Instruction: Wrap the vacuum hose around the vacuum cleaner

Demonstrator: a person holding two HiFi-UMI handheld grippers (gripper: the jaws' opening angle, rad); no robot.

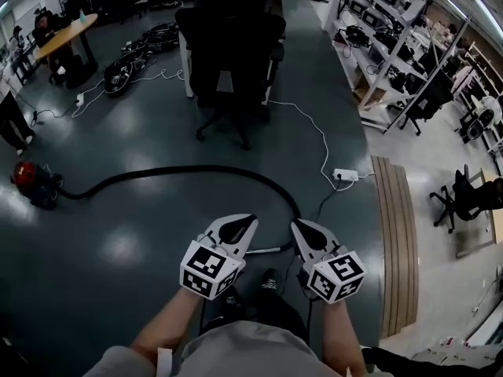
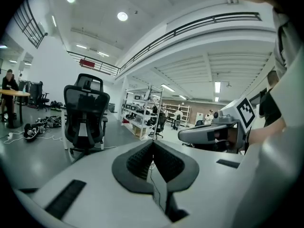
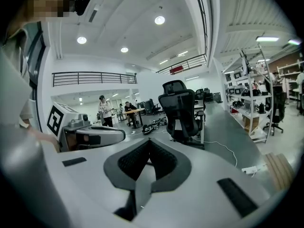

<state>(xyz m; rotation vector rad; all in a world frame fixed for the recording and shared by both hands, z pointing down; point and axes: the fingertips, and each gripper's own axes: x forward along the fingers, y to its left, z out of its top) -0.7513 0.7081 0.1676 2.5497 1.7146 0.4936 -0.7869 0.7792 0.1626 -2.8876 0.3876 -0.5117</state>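
A small red vacuum cleaner [image 1: 27,181] stands on the dark floor at the far left. Its black hose [image 1: 196,170] runs from it across the floor in a long arc and curves down toward my feet. My left gripper [image 1: 238,228] and right gripper [image 1: 302,232] are held side by side at waist height, well above the floor, both shut with nothing between the jaws. The left gripper view shows its shut jaws [image 2: 152,156] and the right gripper [image 2: 213,129] beside it. The right gripper view shows its shut jaws [image 3: 148,156] and the left gripper [image 3: 88,132].
A black office chair [image 1: 232,53] stands straight ahead. A white cable [image 1: 318,136] runs to a power strip [image 1: 346,176] on the right. Shelving racks [image 1: 393,45] line the right side. A wooden pallet strip [image 1: 397,242] lies at right. A table [image 1: 67,34] with people and tangled cables [image 1: 134,65] are at far left.
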